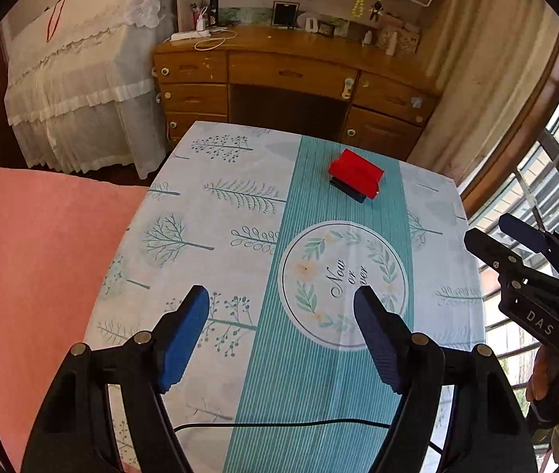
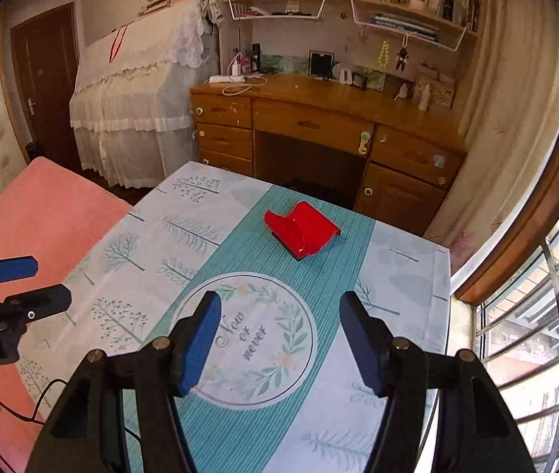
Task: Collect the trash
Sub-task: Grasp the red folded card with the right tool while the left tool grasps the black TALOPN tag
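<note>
- The square table covered by a pale cloth printed with grey-green trees fills the middle of both of your wrist views; a teal striped band runs down its centre, with a white wreathed circle reading "Now or never".
- A salmon-pink soft surface, perhaps a bed or sofa, sits at the left of both frames, touching the table's left edge.
- A wooden desk with drawers stands behind the table in the upper centre, with a lace-draped piece of furniture to its left and bookshelves above.
- A barred window curves down the right edge.
- Your left gripper, black with blue pads, hangs released at the bottom of the left view, its jaws spread over the cloth with nothing between them.
- Your right gripper is likewise unclenched at the bottom of the right view, nothing between its jaws; it also shows at the right edge of the left view.
- The task's thing, a folded glossy red piece of card or plastic, lies on a small dark object on the teal band, in the upper centre, well apart from both grippers.
- A thin black cable crosses the cloth at the bottom.
</note>
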Action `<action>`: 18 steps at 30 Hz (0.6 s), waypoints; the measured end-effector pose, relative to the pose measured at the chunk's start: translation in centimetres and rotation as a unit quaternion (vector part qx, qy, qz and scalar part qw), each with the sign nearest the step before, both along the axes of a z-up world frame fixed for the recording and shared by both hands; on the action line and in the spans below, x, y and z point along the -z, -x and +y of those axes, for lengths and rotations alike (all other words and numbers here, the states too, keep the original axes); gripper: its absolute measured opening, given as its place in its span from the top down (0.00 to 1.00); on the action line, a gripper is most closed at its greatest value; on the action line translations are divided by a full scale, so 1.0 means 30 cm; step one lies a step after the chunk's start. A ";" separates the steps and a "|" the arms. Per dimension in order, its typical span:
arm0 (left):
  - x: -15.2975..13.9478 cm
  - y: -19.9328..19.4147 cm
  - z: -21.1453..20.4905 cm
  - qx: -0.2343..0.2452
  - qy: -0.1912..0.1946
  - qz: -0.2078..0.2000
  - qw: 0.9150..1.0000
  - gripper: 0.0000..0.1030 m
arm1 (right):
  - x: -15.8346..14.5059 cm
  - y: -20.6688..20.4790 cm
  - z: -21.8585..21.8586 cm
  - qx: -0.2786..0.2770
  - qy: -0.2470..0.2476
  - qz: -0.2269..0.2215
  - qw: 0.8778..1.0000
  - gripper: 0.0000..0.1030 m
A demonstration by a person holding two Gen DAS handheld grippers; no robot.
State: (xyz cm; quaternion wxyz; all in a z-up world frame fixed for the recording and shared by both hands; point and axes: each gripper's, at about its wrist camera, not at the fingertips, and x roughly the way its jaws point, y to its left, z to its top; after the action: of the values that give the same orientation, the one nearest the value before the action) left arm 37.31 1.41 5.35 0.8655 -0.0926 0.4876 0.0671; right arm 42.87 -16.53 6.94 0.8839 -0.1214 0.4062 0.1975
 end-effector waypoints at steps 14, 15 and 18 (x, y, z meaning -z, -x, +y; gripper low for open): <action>0.249 -0.426 0.051 -0.090 -0.008 0.063 0.994 0.28 | 0.380 -0.496 0.246 -0.112 0.107 0.034 0.987 0.39; 0.259 -0.442 0.055 -0.092 -0.008 0.065 0.994 0.28 | 0.402 -0.509 0.261 -0.118 0.120 0.030 0.985 0.39; 0.286 -0.485 0.063 -0.100 -0.004 0.069 0.993 0.28 | 0.455 -0.530 0.288 -0.133 0.152 0.020 0.979 0.43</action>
State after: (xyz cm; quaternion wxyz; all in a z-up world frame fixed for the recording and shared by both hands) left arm 51.85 3.31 -3.23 0.8191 -0.1322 0.5342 0.1616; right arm 58.78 -7.89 -6.72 0.8125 -0.3035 0.4297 0.2513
